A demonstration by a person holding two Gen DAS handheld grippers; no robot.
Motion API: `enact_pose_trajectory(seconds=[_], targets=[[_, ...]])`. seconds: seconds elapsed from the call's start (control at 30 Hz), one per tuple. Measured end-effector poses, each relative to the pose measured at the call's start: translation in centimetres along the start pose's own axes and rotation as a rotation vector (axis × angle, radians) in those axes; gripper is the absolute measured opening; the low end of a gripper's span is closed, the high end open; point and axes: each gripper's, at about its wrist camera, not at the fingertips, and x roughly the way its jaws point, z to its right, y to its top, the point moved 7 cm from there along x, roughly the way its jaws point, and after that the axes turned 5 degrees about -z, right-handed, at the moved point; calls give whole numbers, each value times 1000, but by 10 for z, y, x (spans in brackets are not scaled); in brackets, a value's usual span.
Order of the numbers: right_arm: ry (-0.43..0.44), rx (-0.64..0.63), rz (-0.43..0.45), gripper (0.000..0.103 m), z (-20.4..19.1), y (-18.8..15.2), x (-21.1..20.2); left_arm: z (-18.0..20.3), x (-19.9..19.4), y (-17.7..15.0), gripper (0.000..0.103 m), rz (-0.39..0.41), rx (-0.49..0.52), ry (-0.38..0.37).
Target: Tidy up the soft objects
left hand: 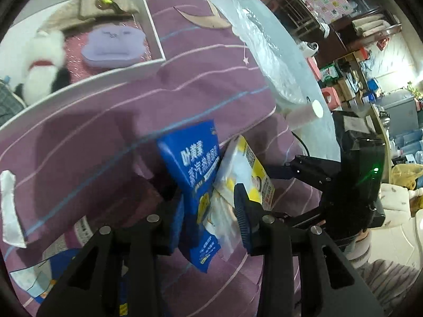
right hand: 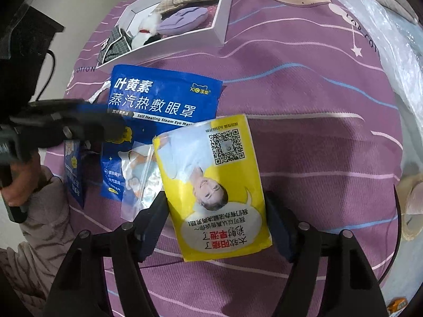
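Your left gripper [left hand: 211, 211] clamps the blue eye-mask packet [right hand: 164, 100] and a clear sachet [right hand: 140, 179], raised off the purple bedsheet [right hand: 317, 105]. Your right gripper [right hand: 216, 227] stands apart, straddling the yellow packet [right hand: 211, 185].

The eye-mask packet [right hand: 164, 100] lies between the tray [right hand: 222, 26] and the leaflet packet [right hand: 214, 185].

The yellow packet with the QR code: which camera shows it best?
The right wrist view: the yellow packet lies flat, its whole printed face visible. The left wrist view shows it tilted, partly hidden behind the blue packet.
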Motion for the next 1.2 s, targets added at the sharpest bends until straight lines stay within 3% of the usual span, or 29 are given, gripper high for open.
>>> enact_pose_trajectory(seconds=[0.03, 0.1, 0.37, 0.47, 0.63, 0.97, 1.2], targets=[[1, 2, -2, 71, 1, 0, 0, 0, -1, 1, 34, 11, -11, 11], [6, 6, 0, 71, 1, -1, -1, -6, -2, 1, 14, 19, -25, 79], [18, 19, 2, 71, 4, -3, -4, -10, -15, 6, 13, 115, -28, 116], [34, 47, 8, 70, 6, -2, -7, -17, -21, 11, 13, 171, -50, 126], [62, 89, 20, 68, 12, -2, -11, -28, -18, 12, 14, 198, -121, 120], [74, 137, 25, 68, 15, 0, -16, -32, -8, 16, 22, 190, -83, 348], [69, 170, 25, 68, 20, 1, -20, -41, -6, 20, 21, 183, -164, 292]])
